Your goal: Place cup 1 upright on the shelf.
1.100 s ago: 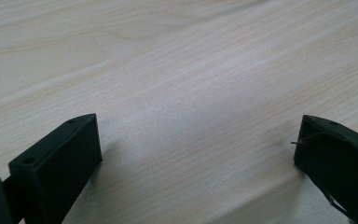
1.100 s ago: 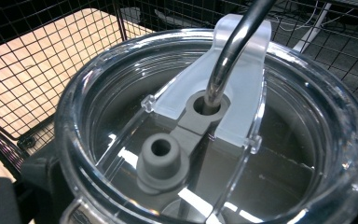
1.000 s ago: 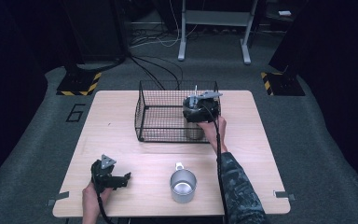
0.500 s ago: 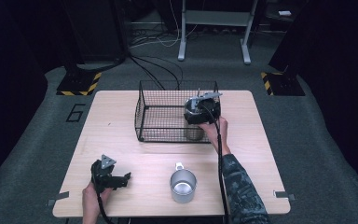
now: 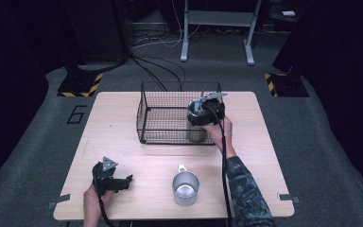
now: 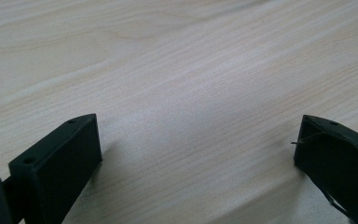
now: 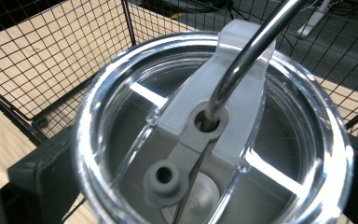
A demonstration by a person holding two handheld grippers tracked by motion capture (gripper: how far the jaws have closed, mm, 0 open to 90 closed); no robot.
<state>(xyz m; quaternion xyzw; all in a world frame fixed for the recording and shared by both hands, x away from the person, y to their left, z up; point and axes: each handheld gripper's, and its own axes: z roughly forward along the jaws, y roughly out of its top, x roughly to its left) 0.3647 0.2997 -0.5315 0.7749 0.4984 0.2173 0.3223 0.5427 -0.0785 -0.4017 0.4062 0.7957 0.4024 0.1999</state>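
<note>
Right gripper view: our right hand-held gripper point(image 7: 205, 186) clamps a lidded tumbler point(image 7: 214, 130), straw point(image 7: 247, 56) through the lid, the basket point(image 7: 74, 56) just beyond it. Our left hand-held gripper point(image 6: 200, 163) rests wide open on the table point(image 6: 177, 70), the mug point(image 5: 185, 188) beside it.

High view sat above the near table point(image 5: 123, 109) edge, looking forward and down, far back. Left gripper view looked close along its jaws at bare tabletop point(image 6: 177, 70). Right gripper view looked down, very close, onto the tumbler lid point(image 7: 214, 126); the wire basket point(image 5: 170, 113) showed in both.
</note>
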